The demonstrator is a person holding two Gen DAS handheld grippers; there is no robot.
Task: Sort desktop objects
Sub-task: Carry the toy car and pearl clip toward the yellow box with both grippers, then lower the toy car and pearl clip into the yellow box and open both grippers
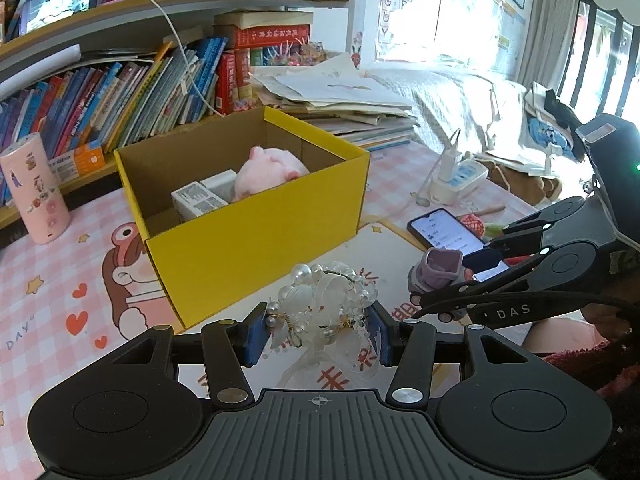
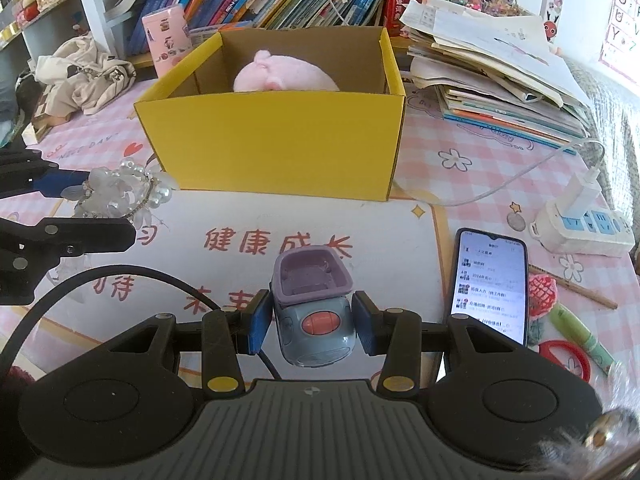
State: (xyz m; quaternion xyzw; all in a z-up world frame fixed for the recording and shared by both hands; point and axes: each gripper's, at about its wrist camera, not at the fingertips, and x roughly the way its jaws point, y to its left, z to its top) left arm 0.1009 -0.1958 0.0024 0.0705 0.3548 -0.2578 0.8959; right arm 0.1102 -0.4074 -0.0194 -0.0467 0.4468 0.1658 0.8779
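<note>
Jaws pinch pearly hairpiece (image 1: 324, 304).

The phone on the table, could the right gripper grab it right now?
Probably not: the right gripper is already shut on the toy car. The phone lies uncovered just beside it.

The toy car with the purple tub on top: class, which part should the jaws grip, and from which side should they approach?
Grip the toy car across its grey-blue lower body, one pad on each flank, coming from behind and above, as the right gripper does. The flanks look fairly flat and parallel, while the flared purple tub above would probably let pads slip.
</note>
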